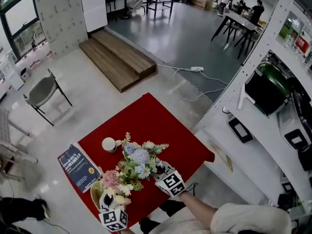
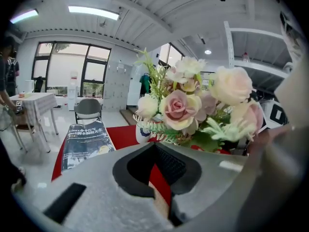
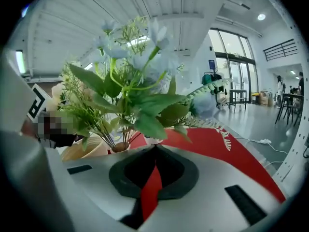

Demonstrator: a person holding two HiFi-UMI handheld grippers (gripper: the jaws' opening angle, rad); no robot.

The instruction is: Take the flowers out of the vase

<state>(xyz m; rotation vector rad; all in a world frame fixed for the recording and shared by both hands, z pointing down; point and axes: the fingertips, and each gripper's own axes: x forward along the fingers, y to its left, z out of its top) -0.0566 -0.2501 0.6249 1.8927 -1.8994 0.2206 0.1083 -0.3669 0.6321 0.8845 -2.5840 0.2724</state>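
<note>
Flowers (image 1: 138, 161) (image 2: 181, 109) (image 3: 133, 88): an artificial mixed bunch of pink and cream roses, pale blue blooms and green leaves. It stands upright on the red-covered table (image 1: 161, 126) (image 3: 212, 144), close to the table's near edge. In the right gripper view the stems run down into the narrow mouth of a small vase (image 3: 119, 147). All stems are seated; none is lifted.

Left gripper (image 1: 109, 206) (image 2: 154, 146): jaws closed together with nothing between them; only a sliver of red cloth shows through the gap. It sits at the table's near corner, below the pink bloom, and is not touching the bunch.

Right gripper (image 1: 161, 171) (image 3: 155, 149): jaws likewise pressed together and empty. It sits at the table's near edge, its tips just short of the vase and under the foliage.

Tan bowl (image 1: 95, 194) (image 3: 87, 149): on the table, just beside the vase, toward the table's near corner.

White cup (image 1: 108, 144): on the table, toward its left side.

Dark blue book (image 1: 78, 167) (image 2: 86, 141): flat at the table's left corner.

Grey chair (image 1: 43, 91) (image 2: 88, 109): on the floor, well beyond the table's left side.

Wooden platform (image 1: 117, 57): on the floor, well beyond the table's far corner.
</note>
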